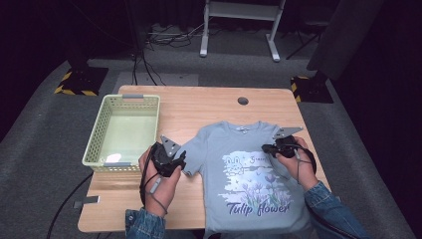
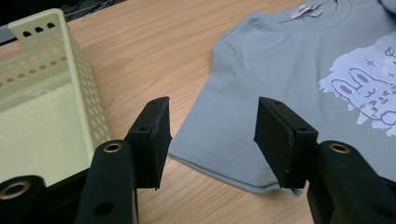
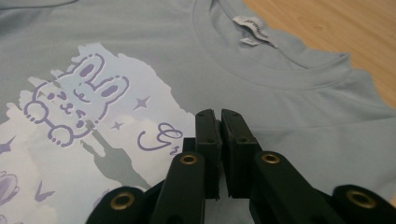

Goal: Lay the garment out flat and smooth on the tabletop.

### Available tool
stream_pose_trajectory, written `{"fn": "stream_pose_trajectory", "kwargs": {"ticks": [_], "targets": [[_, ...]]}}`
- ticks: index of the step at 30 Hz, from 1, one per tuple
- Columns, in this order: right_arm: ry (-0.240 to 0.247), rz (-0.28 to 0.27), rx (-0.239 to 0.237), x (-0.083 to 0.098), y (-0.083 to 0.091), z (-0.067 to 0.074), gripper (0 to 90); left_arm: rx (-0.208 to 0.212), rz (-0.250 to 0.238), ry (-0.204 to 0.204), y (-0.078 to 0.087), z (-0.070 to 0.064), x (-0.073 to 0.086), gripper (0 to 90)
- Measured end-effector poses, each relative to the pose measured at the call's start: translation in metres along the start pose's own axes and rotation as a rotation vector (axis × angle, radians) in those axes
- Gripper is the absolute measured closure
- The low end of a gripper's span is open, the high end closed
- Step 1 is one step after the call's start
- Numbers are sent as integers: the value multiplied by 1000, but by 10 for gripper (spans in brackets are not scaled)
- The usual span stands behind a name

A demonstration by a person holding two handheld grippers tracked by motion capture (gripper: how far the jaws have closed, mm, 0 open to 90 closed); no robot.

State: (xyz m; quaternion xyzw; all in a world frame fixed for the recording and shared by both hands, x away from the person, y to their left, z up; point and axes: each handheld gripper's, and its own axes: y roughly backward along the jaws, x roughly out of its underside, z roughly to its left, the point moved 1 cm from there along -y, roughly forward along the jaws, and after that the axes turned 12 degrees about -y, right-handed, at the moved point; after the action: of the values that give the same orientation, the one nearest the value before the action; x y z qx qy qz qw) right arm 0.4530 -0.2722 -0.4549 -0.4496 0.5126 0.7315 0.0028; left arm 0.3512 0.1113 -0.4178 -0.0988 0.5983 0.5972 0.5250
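Observation:
A light blue T-shirt (image 1: 249,174) with a rabbit and "Tulip flower" print lies flat on the wooden table (image 1: 209,107), collar toward the far side. My left gripper (image 1: 180,162) is at the shirt's left sleeve. In the left gripper view it (image 2: 212,135) is open, and the sleeve hem of the shirt (image 2: 261,93) lies beyond the gap between the jaws. My right gripper (image 1: 267,148) rests over the shirt's right chest area. The right gripper view has it (image 3: 218,116) shut with nothing visible between the jaws, just above the shirt (image 3: 289,107) near the print.
A pale green perforated basket (image 1: 97,130) stands at the table's left, close to my left gripper; its wall (image 2: 88,98) shows in the left gripper view. A cable hole (image 1: 243,100) sits near the far edge. White stand legs (image 1: 204,45) are on the floor behind.

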Motion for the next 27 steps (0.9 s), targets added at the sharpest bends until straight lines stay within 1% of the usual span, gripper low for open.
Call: {"fn": "stream_pose_trajectory", "kwargs": {"ticks": [2,3,5,10,22,27], "targets": [[-2,-7,4,0,3,-1,862,7,-3,-4,-2,-2,-2,451],[-6,-20,14,1,11,-4,863,16,-4,-10,-5,-6,-5,451],[-9,-27,18,1,15,-6,863,24,-5,-17,-7,-7,-7,451],[-25,-57,46,4,32,-14,862,42,-13,-35,-13,-11,-15,449],[-80,-107,120,13,68,-38,862,105,-36,-76,-30,-27,-34,437],[-108,-124,159,17,84,-52,862,127,-42,-91,-35,-33,-41,422]]}}
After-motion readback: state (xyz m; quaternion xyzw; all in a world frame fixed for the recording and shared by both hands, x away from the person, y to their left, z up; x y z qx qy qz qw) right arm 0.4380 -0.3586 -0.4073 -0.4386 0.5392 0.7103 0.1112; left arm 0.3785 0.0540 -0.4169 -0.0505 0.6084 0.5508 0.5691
